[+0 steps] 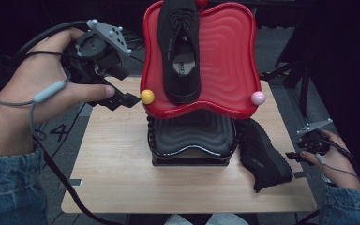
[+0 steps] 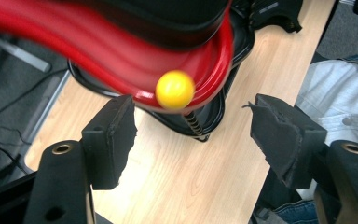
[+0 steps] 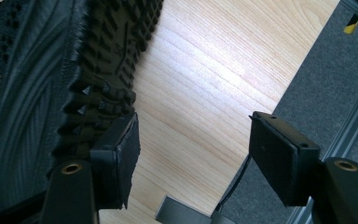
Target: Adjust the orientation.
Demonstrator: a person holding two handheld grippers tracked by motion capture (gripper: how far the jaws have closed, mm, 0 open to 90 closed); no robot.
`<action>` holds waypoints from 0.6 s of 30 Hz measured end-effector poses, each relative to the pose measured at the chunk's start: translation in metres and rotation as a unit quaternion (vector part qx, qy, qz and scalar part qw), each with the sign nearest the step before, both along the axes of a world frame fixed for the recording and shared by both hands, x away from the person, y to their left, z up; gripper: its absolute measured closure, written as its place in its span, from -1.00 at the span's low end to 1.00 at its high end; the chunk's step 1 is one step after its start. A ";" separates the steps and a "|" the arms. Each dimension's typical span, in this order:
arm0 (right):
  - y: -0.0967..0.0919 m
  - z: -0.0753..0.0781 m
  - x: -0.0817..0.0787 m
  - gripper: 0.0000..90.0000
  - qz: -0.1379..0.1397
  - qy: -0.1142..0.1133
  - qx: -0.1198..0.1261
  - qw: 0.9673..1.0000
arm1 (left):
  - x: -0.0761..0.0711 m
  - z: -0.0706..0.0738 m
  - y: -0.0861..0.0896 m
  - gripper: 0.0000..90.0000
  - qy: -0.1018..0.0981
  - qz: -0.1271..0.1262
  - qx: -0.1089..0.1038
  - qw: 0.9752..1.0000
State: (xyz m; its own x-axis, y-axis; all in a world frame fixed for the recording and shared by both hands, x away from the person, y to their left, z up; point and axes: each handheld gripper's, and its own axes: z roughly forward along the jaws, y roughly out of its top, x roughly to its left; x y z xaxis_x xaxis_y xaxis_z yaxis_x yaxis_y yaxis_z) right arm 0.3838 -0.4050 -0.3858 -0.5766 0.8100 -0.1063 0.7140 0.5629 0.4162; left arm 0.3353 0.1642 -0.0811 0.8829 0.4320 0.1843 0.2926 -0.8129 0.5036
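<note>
A red wavy tray (image 1: 225, 56) sits on top of a black rack, with a black lower tray (image 1: 192, 133) beneath it. One black shoe (image 1: 180, 51) lies on the red tray, heel toward me. A second black shoe (image 1: 262, 154) rests on the table against the rack's right side. My left gripper (image 1: 126, 86) is open just left of the yellow ball (image 1: 147, 97) on the tray's front left corner. In the left gripper view that ball (image 2: 175, 90) hangs a little beyond the open left gripper (image 2: 193, 121). My right gripper (image 1: 293, 157) is open beside the second shoe's sole (image 3: 107, 56), nothing between its pads.
A pink ball (image 1: 258, 98) marks the red tray's front right corner. The wooden table (image 1: 117, 164) has bare room in front and to the left of the rack. Cables trail off the left side over grey floor.
</note>
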 end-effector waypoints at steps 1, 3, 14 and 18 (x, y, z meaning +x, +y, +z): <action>0.000 0.000 -0.001 -0.24 0.001 -0.001 0.003 1.000 | 0.003 -0.005 0.004 -0.30 0.000 0.001 -0.001 1.000; -0.001 -0.001 -0.001 -0.22 0.002 -0.003 0.005 1.000 | 0.007 -0.013 0.008 -0.29 0.004 0.000 -0.005 1.000; -0.001 -0.003 -0.001 -0.21 0.021 -0.013 0.019 1.000 | 0.022 -0.079 0.031 -0.30 0.029 0.004 -0.045 0.999; -0.001 -0.001 -0.002 -0.18 0.016 -0.012 0.017 1.000 | 0.024 -0.105 0.035 -0.31 0.035 0.006 -0.051 0.998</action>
State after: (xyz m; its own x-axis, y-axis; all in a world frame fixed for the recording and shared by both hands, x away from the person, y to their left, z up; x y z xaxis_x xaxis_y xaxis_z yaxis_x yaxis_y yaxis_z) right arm 0.3816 -0.4061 -0.3872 -0.6003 0.7944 -0.0929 0.6848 0.5706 0.4533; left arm 0.3597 0.1989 -0.1862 0.8865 0.4560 0.0779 0.3390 -0.7550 0.5614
